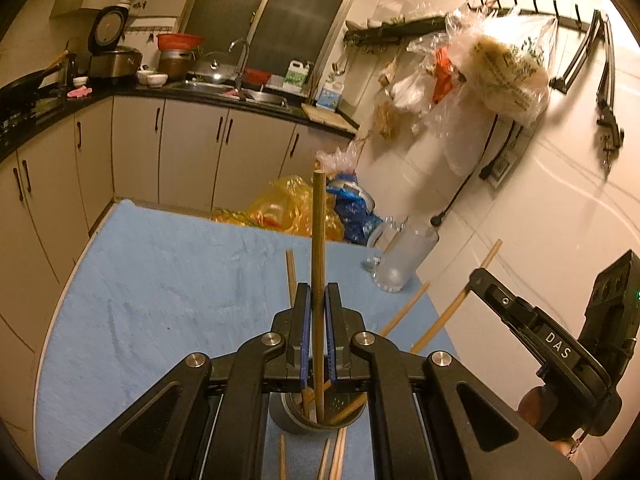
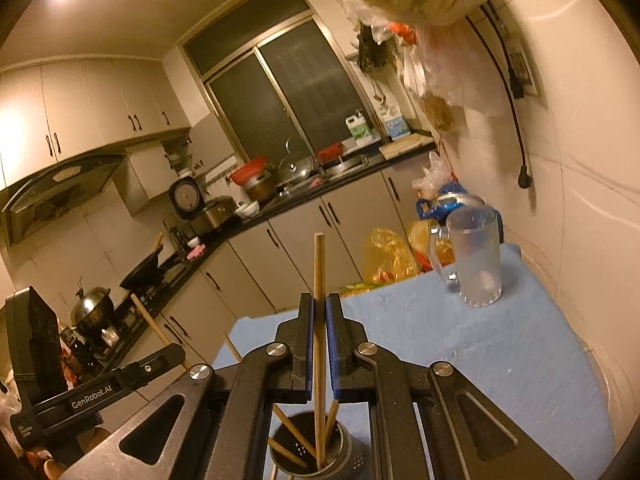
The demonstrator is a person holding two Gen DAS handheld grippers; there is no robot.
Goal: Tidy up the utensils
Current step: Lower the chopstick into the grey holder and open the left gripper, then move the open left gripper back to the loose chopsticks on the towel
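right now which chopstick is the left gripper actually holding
The upright chopstick pinched between the left gripper pads, its lower end down in the metal utensil holder. The other chopsticks lean loose in the holder or lie flat on the blue mat.

Wooden chopstick (image 1: 319,248) stood near upright, lower end down inside perforated metal utensil holder (image 1: 292,420) on blue table mat. Second wooden chopstick (image 2: 319,300) likewise upright, tip in same holder (image 2: 352,458). Several more chopsticks (image 2: 294,436) leaned inside holder. Loose chopsticks (image 1: 404,310) lay scattered on mat around holder.
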